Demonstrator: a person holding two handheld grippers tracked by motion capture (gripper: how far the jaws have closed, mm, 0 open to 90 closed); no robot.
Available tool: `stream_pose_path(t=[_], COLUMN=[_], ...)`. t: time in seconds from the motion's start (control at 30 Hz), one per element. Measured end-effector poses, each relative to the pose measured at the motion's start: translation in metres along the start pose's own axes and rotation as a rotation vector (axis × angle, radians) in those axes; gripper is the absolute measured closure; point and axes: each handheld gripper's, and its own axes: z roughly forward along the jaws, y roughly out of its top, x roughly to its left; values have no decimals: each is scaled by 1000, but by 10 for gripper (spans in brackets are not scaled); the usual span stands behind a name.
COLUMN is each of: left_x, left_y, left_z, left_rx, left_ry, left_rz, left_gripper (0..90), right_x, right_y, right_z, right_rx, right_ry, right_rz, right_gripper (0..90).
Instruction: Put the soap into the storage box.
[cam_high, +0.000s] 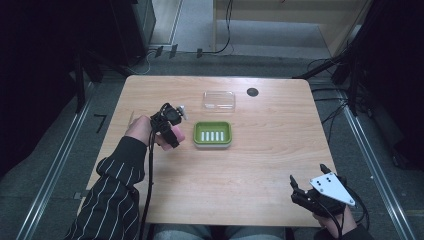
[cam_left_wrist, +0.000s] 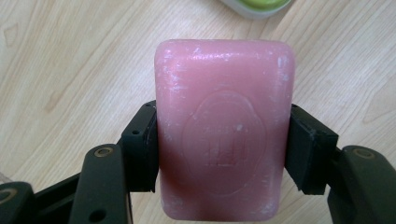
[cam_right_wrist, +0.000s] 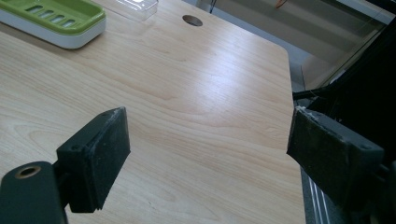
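A pink bar of soap (cam_left_wrist: 224, 130) with an embossed stamp sits clamped between the black jaws of my left gripper (cam_left_wrist: 223, 149). From above, that left gripper (cam_high: 173, 134) hovers over the table's left half with the pink soap (cam_high: 177, 135) in it, just left of the green soap dish (cam_high: 213, 134). The dish has a slotted floor and holds nothing. A corner of the green dish (cam_left_wrist: 257, 5) peeks in at the top of the left gripper view. My right gripper (cam_high: 306, 186) rests open near the table's front right corner, nothing between its pads (cam_right_wrist: 98, 156).
A clear plastic lid (cam_high: 219, 100) lies behind the dish, with a dark round grommet hole (cam_high: 252, 92) to its right. The wooden table (cam_high: 260, 165) ends close to the right gripper. Cables and dark stands surround the table on the floor.
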Motion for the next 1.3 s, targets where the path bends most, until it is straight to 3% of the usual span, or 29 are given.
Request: stream_pose_path(t=[1.3], left_x=[-17], left_y=[38], left_z=[-5], left_rx=[-48], left_ry=[12], left_rz=[127], left_gripper=[383], right_x=[-7], right_y=[-9], right_z=[-11], right_rx=[15], right_ry=[-36], right_rz=[14], right_gripper=[139])
